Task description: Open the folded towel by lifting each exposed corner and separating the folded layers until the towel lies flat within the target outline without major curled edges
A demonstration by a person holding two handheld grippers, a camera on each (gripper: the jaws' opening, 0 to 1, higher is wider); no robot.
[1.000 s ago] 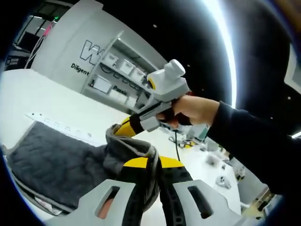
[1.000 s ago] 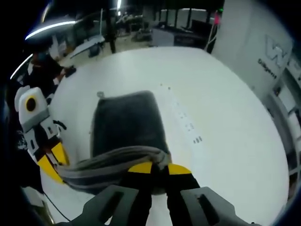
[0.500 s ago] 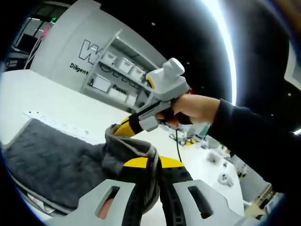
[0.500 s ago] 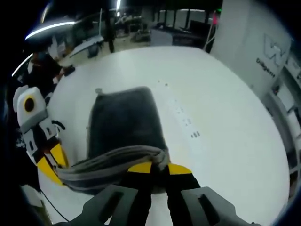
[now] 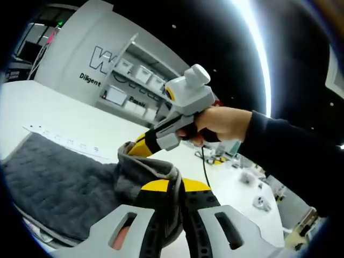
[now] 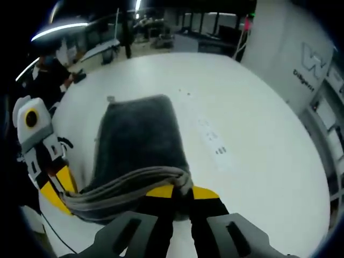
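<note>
Dark grey terry towel (image 6: 138, 141) lies on white worktop (image 6: 258, 129). Left gripper (image 5: 172, 188) and right gripper (image 6: 181, 192) each pinch a near corner, lifted edge stretched between them.

Dark grey towel (image 6: 138, 141) on white tabletop (image 6: 252, 134); yellow-tipped grey left tool (image 5: 171, 188) and right tool (image 6: 181, 192).

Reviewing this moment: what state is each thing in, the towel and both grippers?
Towel: grey, partly unfolded, far part flat on the white table, near edge lifted and bunched.
Left gripper: shut on one near corner of the towel.
Right gripper: shut on the other near corner, held by a hand.
</note>
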